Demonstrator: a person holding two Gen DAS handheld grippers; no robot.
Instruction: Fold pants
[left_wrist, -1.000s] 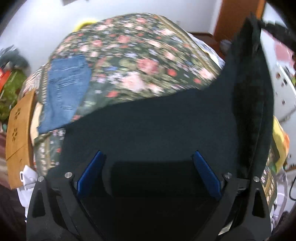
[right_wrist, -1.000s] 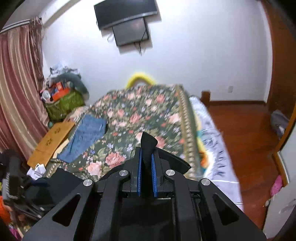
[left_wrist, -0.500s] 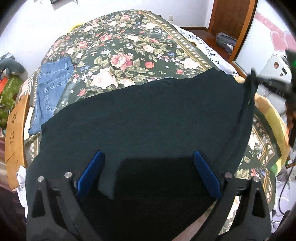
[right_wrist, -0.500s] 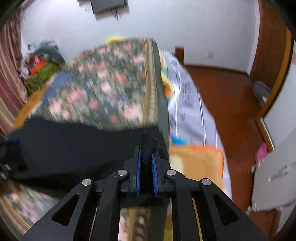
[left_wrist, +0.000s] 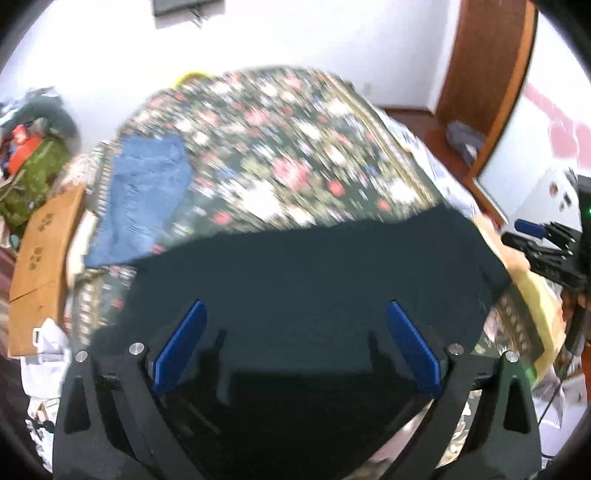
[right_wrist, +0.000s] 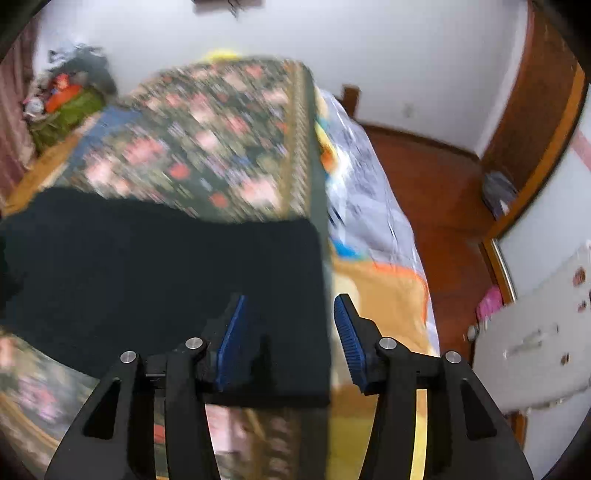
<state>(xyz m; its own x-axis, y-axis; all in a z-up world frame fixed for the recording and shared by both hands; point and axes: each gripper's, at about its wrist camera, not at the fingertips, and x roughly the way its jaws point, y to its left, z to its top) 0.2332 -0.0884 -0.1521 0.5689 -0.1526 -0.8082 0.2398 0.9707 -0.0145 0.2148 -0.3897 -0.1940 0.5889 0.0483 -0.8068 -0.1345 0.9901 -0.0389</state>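
Note:
The black pants (left_wrist: 314, 280) lie flat across the near end of the floral bedspread (left_wrist: 280, 147); they also show in the right wrist view (right_wrist: 159, 280). My left gripper (left_wrist: 295, 343) is open wide and empty, just above the near part of the pants. My right gripper (right_wrist: 288, 339) is open and empty over the pants' right edge, with its left finger above the cloth and its right finger past the edge. The right gripper also shows at the right edge of the left wrist view (left_wrist: 546, 247).
Folded blue jeans (left_wrist: 147, 192) lie on the far left of the bed. A brown cardboard box (left_wrist: 44, 258) stands left of the bed beside a clutter pile (left_wrist: 29, 155). An orange and yellow blanket (right_wrist: 384, 295) hangs off the right side above the wooden floor (right_wrist: 436, 192).
My right gripper has opened and let go of the pants, which now lie flat on the bed. Both cameras have tilted up. My left gripper stays open.

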